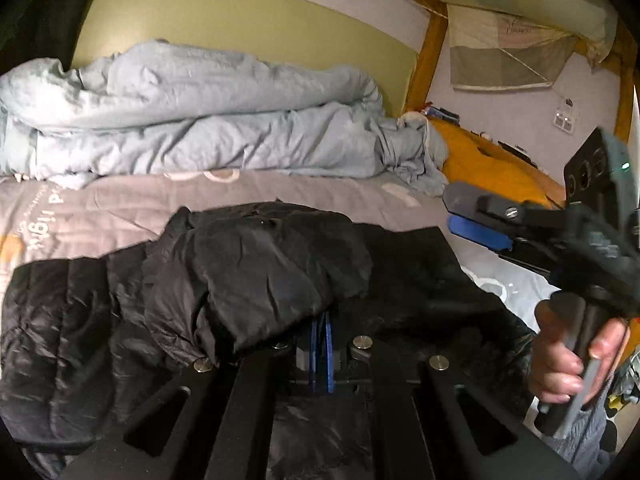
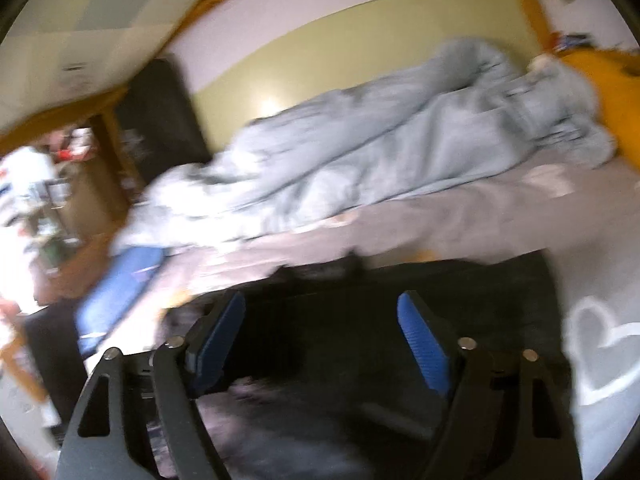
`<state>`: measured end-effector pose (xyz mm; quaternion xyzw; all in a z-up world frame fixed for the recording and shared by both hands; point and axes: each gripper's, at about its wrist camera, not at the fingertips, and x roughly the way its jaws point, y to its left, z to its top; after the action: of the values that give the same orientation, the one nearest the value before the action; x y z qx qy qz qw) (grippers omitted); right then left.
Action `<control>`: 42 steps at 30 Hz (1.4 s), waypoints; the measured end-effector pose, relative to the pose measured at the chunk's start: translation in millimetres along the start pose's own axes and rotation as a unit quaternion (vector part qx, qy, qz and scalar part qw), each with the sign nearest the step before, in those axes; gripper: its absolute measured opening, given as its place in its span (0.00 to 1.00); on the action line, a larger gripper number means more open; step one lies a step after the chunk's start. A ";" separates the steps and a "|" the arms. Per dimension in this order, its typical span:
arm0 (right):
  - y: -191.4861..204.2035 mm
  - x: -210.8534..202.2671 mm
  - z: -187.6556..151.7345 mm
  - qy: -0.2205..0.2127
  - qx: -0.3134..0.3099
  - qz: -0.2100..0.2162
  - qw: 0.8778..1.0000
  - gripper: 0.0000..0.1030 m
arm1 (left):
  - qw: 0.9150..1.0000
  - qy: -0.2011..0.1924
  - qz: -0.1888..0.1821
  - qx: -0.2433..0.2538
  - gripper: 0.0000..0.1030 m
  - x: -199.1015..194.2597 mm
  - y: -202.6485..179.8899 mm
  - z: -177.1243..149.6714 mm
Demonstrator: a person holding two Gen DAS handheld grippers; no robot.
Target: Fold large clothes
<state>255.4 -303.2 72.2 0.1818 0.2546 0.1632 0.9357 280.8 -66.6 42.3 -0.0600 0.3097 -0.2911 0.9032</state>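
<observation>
Pinching a fold of the black jacket [image 1: 256, 276] with my left gripper [image 1: 322, 332], tilted down; right gripper [image 2: 322, 332] hovers wide, empty. Jacket lies crumpled, puffy, on the bed [image 1: 120, 200].

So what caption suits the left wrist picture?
Left gripper shut on a black puffer jacket lying on the bed.

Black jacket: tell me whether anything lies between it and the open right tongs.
Nothing visible does. The right tongs hang open directly over the black jacket, with only air between the blue pads and the fabric.
</observation>
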 end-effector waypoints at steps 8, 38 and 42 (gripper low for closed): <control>27.3 34.7 -21.8 0.082 0.010 0.133 0.988 0.52 | 1.000 0.008 -0.008 0.027 0.04 8.4 -13.1 -5.0; -46.5 4.8 7.2 -0.007 -0.023 -0.232 0.972 0.05 | 0.953 0.069 0.277 -0.100 0.50 -29.0 155.3 -3.7; -46.9 -1.9 10.6 -0.008 -0.004 -0.190 0.982 0.14 | 0.947 0.090 0.289 -0.106 0.50 -13.9 162.0 -10.3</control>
<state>269.5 -348.0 61.7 0.1277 0.2767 -0.0181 0.9523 344.9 75.4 -5.4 -0.0372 0.4227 0.0132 0.9054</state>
